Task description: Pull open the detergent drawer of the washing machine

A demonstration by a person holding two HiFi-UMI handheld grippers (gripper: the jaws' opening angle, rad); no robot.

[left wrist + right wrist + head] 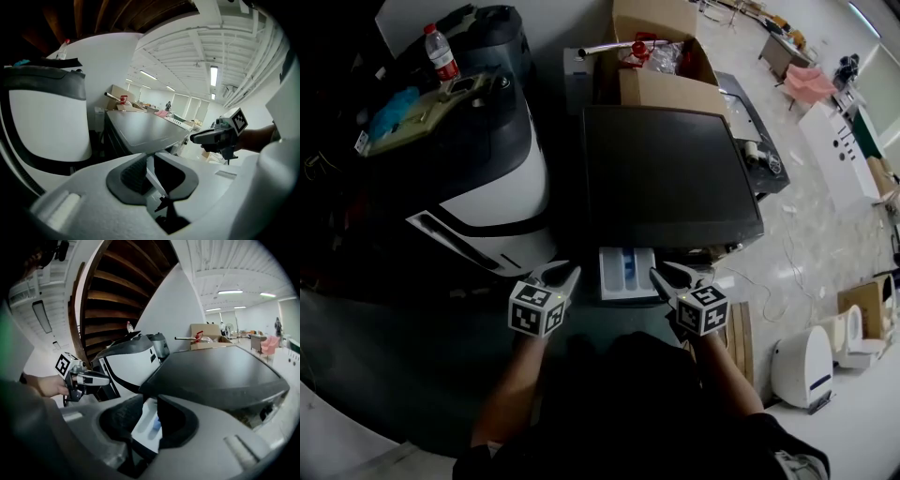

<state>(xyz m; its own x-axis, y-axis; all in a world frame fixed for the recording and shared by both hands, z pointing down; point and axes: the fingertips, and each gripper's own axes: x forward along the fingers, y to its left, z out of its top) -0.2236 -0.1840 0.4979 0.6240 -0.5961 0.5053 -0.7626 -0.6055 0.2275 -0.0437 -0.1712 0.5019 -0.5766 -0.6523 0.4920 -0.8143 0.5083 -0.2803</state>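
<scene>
The washing machine (pixel 666 173) has a dark flat top. Its white detergent drawer (pixel 627 273) with blue compartments stands pulled out from the front, toward me. My left gripper (pixel 560 274) hovers just left of the drawer and my right gripper (pixel 673 275) just right of it, both apart from it. Each has its jaws partly apart with nothing between them. In the right gripper view the drawer (pixel 149 423) shows beyond the gap of the right gripper (pixel 150 420), and the left gripper (pixel 105 379) hangs at the left. The left gripper view shows the right gripper (pixel 194 137) across from the left gripper (pixel 149 171).
A large white and black machine (pixel 487 178) stands close to the washer's left, with a water bottle (pixel 442 52) on top. A cardboard box (pixel 661 56) sits behind the washer. White appliances (pixel 806 366) and a wooden board (pixel 741 328) lie on the floor at the right.
</scene>
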